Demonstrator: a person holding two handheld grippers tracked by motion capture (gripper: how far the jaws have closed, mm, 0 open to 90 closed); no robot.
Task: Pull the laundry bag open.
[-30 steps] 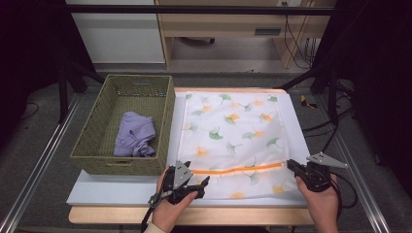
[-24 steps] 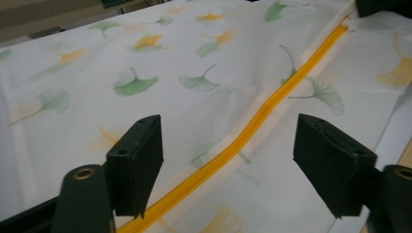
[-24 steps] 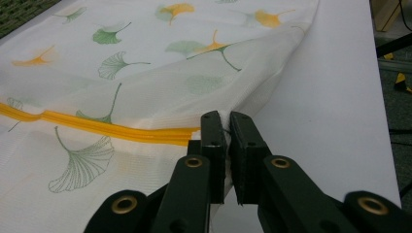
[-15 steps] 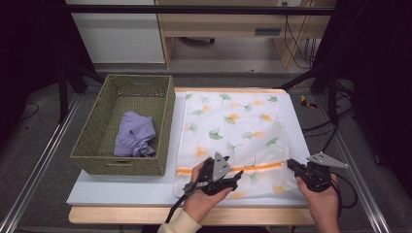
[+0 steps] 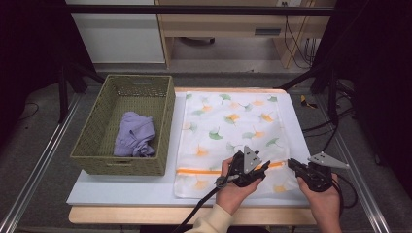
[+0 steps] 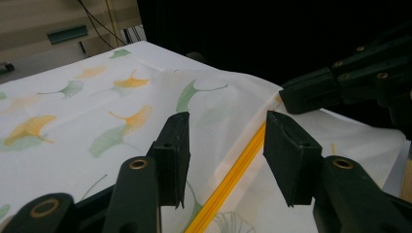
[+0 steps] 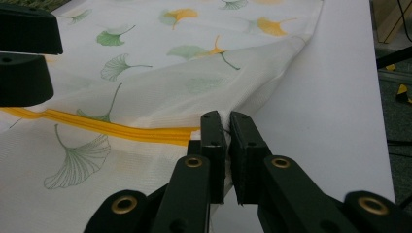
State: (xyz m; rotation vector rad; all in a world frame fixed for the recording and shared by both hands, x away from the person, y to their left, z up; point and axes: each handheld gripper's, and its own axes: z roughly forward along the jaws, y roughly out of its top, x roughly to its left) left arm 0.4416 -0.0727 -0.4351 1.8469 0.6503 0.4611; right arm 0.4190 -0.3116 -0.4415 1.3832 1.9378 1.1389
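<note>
While our right hand-held gripper (image 7: pixel 226 121) pinched the right edge of the laundry bag (image 5: pixel 228 131) just at the end of the orange zipper (image 5: pixel 214 171), its jaws clenched on a fold of mesh, our left hand-held gripper (image 6: pixel 226 145) hung with its jaws spread wide astride that same zipper line, grasping nothing. In the high view the left hand-held gripper (image 5: pixel 260 167) sat over the zipper's right stretch, near the right hand-held gripper (image 5: pixel 294 165) and pointing toward it.

We judged the step in hand to be catching the zipper pull, though we could not make out the pull itself in any view. To do it well, we thought the right hand should keep the edge taut and low against the table (image 5: pixel 121 187), so the mesh beside the zipper would not bunch. The left jaws needed to come down centred on the orange band, not on the loose mesh to either side of it, and close only once something firm lay between them.

The bag lay flat across the table, its zipper running along the side nearest us. Left of the zipper's far end, beyond the bag, stood the woven basket (image 5: pixel 92 141) with a lilac garment (image 5: pixel 134 134) inside.
</note>
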